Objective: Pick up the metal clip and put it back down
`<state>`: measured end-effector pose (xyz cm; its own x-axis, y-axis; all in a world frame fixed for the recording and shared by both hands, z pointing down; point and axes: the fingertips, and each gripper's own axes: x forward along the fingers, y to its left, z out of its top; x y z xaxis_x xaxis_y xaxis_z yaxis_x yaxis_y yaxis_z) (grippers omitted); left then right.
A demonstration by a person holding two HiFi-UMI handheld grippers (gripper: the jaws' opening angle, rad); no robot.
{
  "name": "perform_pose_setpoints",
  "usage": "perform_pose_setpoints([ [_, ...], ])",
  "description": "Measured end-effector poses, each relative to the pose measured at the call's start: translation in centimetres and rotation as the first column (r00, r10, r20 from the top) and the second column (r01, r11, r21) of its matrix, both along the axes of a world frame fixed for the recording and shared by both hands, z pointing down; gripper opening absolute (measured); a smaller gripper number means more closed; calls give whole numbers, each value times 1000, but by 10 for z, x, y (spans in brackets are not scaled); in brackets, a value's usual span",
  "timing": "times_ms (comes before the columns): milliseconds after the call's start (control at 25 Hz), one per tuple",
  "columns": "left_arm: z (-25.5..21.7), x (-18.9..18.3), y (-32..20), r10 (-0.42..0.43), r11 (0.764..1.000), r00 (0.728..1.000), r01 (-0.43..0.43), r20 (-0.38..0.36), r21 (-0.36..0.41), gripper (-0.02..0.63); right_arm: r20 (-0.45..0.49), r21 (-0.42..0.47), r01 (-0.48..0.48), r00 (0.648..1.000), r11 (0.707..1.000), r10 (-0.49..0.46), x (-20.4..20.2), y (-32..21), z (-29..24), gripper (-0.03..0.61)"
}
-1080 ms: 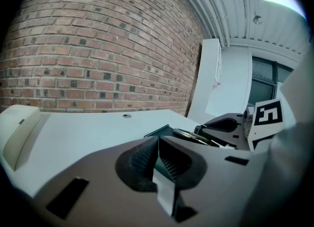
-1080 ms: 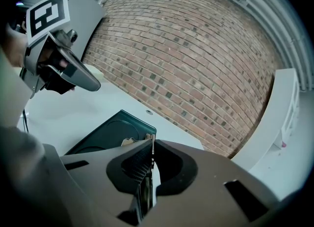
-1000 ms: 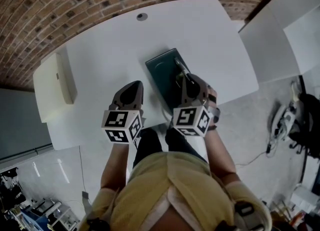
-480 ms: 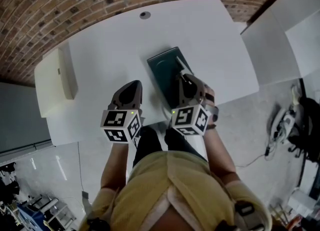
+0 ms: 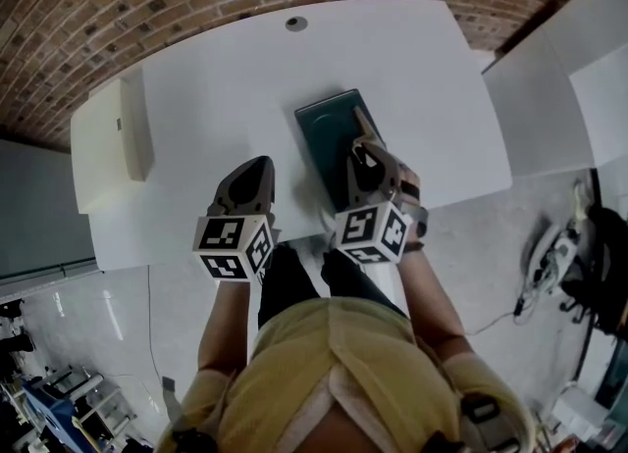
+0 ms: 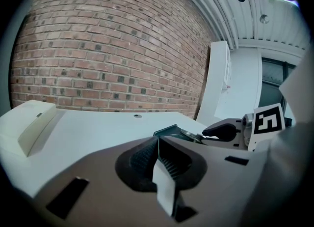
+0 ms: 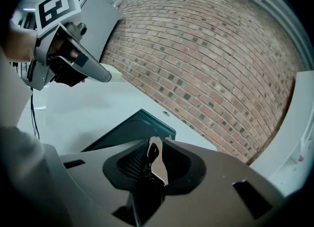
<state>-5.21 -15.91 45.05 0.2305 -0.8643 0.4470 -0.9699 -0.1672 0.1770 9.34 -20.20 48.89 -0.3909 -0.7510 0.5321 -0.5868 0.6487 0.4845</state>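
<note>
White table (image 5: 226,78): open surface left of and beyond the dark tray (image 5: 329,132), which sits near the front edge. Metal clip (image 7: 156,159), black body with a silver lever, stands over the tray between the jaws of the right gripper (image 5: 363,150), which have just been opening and do not pinch it. Left gripper (image 5: 260,165): jaws together, nothing between them.

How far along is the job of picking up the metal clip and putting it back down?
Done, it seems: the lift, since the clip sits low over the green mat. In hand: the right gripper has just been opening its jaws, and the clip looks loose between them. Left: pull the gripper away so the clip lies alone.
</note>
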Motion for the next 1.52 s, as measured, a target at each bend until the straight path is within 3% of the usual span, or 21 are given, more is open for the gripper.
perform_pose_setpoints([
  [640, -9, -21, -1, 145, 989, 989, -145, -16, -5, 9, 42, 17, -115, 993, 993, 114, -20, 5, -25, 101],
  [1040, -16, -41, 17, 169, 986, 985, -169, -24, 13, 9, 72, 32, -141, 988, 990, 138, -41, 29, -39, 101],
  [1520, -18, -46, 31, 219, 976, 973, -217, -78, 33, 10, 138, 32, -270, 955, 962, 263, -17, 49, -53, 101],
])
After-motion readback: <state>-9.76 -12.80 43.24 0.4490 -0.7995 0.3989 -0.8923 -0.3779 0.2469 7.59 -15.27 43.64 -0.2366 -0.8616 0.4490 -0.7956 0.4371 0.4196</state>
